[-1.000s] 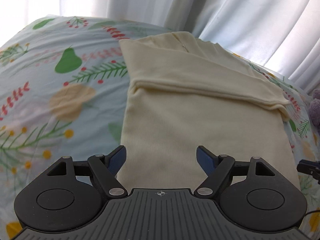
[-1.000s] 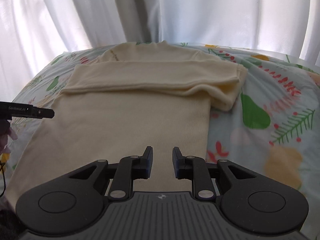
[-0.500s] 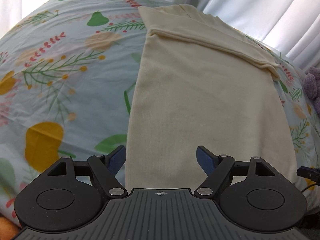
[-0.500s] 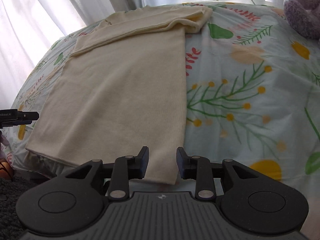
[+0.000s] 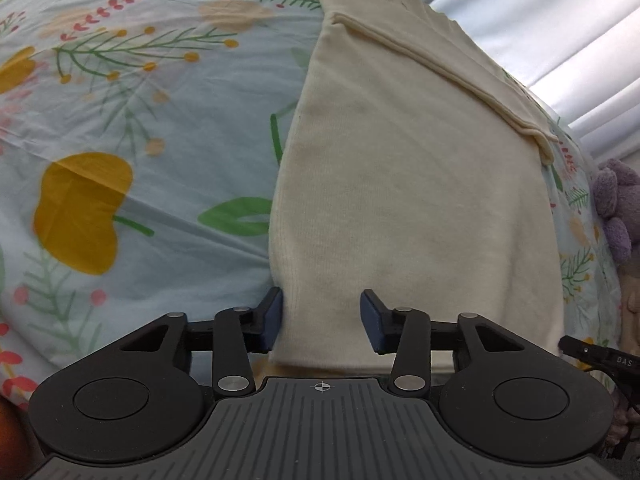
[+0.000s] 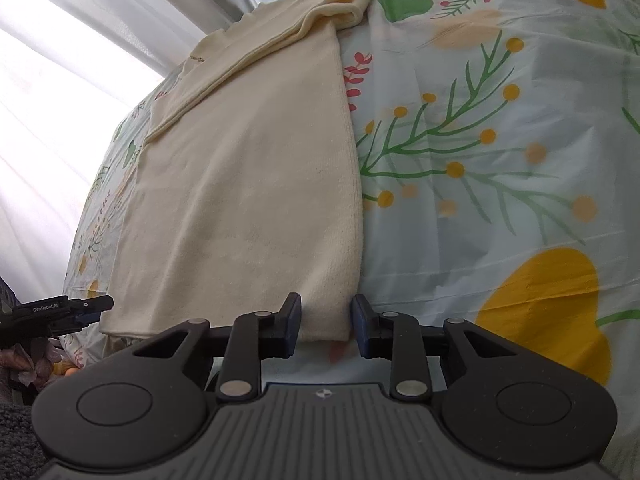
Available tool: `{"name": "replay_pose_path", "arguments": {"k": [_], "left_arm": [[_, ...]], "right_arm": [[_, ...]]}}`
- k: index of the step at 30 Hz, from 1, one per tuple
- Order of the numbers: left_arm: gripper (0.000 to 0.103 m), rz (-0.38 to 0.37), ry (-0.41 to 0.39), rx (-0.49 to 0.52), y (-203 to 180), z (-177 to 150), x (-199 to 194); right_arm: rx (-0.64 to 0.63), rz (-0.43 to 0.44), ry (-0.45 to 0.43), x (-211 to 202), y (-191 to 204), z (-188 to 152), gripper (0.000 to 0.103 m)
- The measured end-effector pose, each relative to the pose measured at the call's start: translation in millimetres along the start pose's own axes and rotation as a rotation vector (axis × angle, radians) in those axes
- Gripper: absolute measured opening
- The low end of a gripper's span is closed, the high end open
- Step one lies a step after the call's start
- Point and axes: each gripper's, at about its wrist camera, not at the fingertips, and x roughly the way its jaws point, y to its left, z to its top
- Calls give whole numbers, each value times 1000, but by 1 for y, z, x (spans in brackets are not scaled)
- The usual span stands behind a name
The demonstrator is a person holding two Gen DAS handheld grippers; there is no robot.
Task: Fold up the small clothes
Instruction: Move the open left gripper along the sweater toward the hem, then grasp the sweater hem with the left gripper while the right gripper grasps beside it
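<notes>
A cream knit top (image 5: 408,184) lies flat on the floral bed sheet (image 5: 140,120), its sleeves folded across the far end. My left gripper (image 5: 320,320) sits at the near left corner of the hem. Its jaws are closing, with the corner between them and a gap still showing beside the right pad. In the right wrist view the same top (image 6: 248,184) runs away from me. My right gripper (image 6: 326,324) straddles the near right hem corner with its jaws closing; the cloth lies between the pads without being pinched.
White curtains (image 6: 80,40) hang behind the bed. A purple plush toy (image 5: 616,208) lies at the sheet's right edge. The tip of the other gripper (image 6: 64,310) shows low on the left in the right wrist view. The bed edge runs just under both grippers.
Both grippers have drawn back along the top from its middle to the near hem corners. The left jaws have narrowed from wide apart. The right jaws stay narrow.
</notes>
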Motion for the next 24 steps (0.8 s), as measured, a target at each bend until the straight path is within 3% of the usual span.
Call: {"name": "replay_pose_path", "arguments": {"k": [1,2,4,7,16,20,24], "left_arm": [[19,-19,9,-1,1,1,1],[16,-31,20,-4,2,2,3],[13,-46,24,1,0,5,4],[12,-75,-4,32,-7,9,-2],[12,-177,-232,77,-32,71,-31],[11,-129,-332,137,-45,109,-26],[7,-64,-370,155,-51,144,-1]], "right_arm": [[-8,-2,2,1,1,0,23],[-22,-6,4,2,2,1,21],[-43,-10,-4,3,6,1,8],[-83,11,-40,0,14,4,3],[-107,51,-236,-17,28,58,3],[-120,28,-312,-9,34,96,3],[-125,-27,-355,10,41,133,3]]}}
